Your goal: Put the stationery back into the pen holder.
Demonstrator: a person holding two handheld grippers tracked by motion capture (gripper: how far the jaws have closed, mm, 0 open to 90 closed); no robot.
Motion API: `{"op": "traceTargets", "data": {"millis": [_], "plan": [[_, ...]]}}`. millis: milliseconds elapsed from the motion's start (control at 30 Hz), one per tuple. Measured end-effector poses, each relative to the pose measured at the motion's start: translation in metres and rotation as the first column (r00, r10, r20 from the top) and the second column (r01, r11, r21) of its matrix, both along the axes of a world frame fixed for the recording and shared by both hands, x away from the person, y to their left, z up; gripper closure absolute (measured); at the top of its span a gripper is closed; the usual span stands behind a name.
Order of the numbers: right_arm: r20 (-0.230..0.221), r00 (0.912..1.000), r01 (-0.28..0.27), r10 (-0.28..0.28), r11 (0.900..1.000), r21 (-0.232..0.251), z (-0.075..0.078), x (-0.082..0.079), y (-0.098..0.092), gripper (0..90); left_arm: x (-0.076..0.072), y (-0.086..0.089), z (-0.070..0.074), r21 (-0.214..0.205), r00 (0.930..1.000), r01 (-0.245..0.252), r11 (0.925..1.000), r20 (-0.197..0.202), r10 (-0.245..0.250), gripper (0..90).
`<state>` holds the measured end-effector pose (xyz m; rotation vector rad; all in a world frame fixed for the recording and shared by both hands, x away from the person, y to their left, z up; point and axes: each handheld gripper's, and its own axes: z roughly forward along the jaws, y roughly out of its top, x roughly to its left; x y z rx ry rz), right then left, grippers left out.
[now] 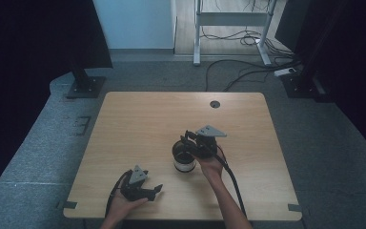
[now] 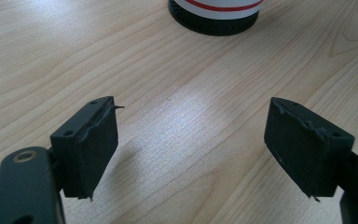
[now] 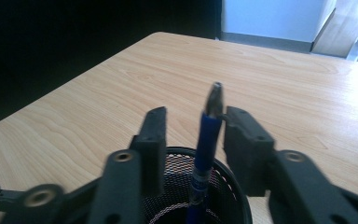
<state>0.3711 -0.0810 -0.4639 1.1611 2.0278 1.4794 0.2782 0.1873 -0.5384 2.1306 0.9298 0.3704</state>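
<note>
Here the blue pen [image 3: 208,140] stands in the black mesh cup [image 3: 237,198], between parted jaws of the right tool [image 3: 193,116].

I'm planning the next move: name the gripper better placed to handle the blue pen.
Right. The right gripper sits over the mesh cup with the blue pen between its jaws; the left gripper lies apart, empty.

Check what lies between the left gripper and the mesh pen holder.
Only bare table separates left gripper from pen holder, per the left gripper view.
</note>
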Motion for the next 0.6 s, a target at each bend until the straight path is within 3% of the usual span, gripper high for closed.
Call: {"op": "traceTargets", "data": {"millis": [433,600], "plan": [[0.046,0.9989,0.012,-0.01,0.9991,-0.04,0.005,-0.013,-0.005,38.9,-0.002,0.0,-0.001,0.001,1.0,-0.005,1.0,-0.001,0.005,17.9],[0.074,0.9972,0.018,-0.014,0.9988,-0.046,0.006,-0.017,-0.01,36.6,-0.002,0.001,-0.001,0.007,1.0,-0.006,1.0,-0.001,0.006,17.9]]}}
